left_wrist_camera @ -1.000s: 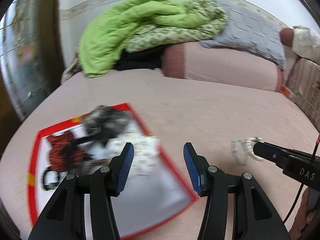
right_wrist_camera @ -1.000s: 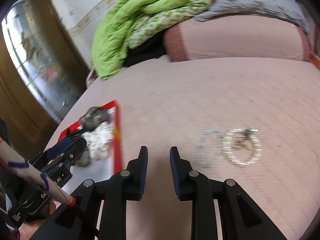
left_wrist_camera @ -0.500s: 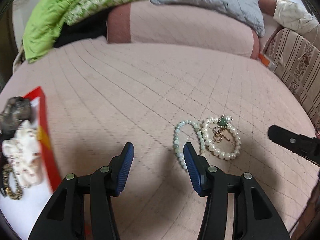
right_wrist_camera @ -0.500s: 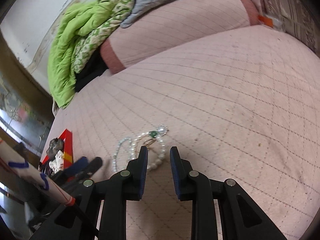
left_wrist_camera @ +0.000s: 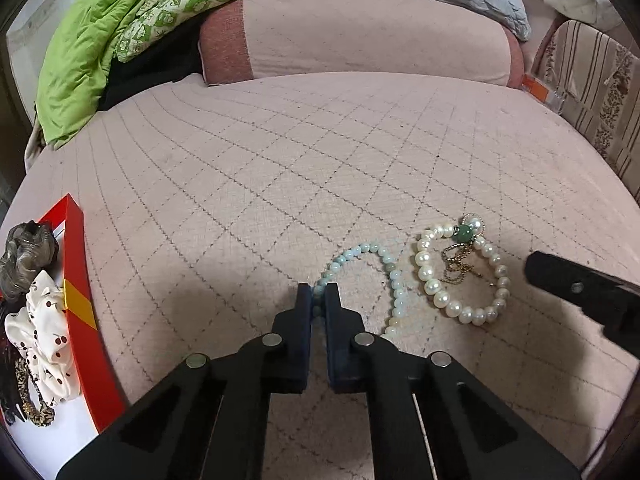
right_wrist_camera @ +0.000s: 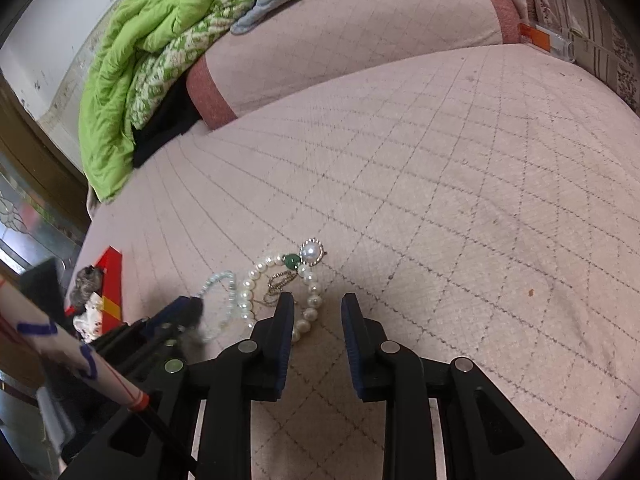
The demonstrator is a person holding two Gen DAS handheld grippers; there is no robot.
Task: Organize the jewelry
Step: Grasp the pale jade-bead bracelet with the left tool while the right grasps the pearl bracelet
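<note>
Pink quilted bed (left_wrist_camera: 280, 168) lies bare beyond the jewelry; red-edged tray (left_wrist_camera: 86, 320) at its left edge. Your right gripper (right_wrist_camera: 316, 312), fingers parted, straddles the pearl bracelet (left_wrist_camera: 460, 276). Your left gripper (left_wrist_camera: 319, 300) pinches the pale-blue bead bracelet (left_wrist_camera: 394, 276).

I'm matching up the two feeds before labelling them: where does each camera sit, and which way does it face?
Left wrist: on the left gripper, looking forward and down along its fingers at the pale blue bead bracelet they are shut on; the right gripper's tip shows at right.
Right wrist: on the right gripper, open, facing the pearl bracelet; the left gripper shows at lower left.
Shared: both bracelets, the pink quilted bed, the red tray, the green blanket.
</note>
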